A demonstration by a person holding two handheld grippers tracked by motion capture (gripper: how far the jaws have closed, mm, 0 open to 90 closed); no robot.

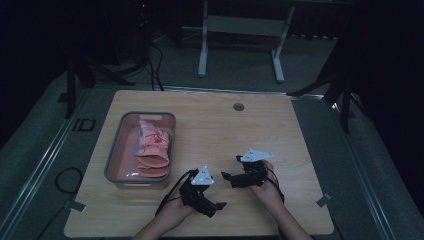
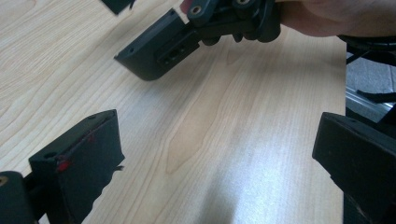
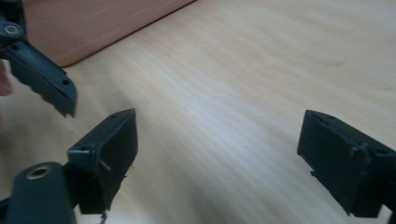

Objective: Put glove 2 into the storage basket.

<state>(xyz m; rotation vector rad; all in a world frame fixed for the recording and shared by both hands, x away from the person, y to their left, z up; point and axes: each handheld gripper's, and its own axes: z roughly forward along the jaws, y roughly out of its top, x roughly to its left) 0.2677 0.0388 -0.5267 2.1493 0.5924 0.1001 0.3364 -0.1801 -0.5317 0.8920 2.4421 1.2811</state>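
A grey bin [image 1: 116, 150] stands on the left half of the wooden table [image 1: 225, 130] and holds folded pink cloth [image 1: 154, 150]. Near the front edge a hand holds my left gripper [image 1: 216, 207], which points right. My right gripper [image 1: 231, 169] sits just right of it and points left toward the bin. In the left gripper view my left gripper [image 2: 215, 140] stands open over bare wood, with a jaw of the right gripper [image 2: 159, 46] ahead. In the right gripper view my right gripper [image 3: 219, 140] is open and holds nothing. A jaw of the left gripper [image 3: 44, 79] shows at upper left.
The bin's wall [image 3: 93, 23] shows pinkish at the top left of the right gripper view. A round grommet hole [image 1: 238, 106] sits near the table's far edge. A white desk frame [image 1: 240, 45] and dark stands rise on the floor beyond.
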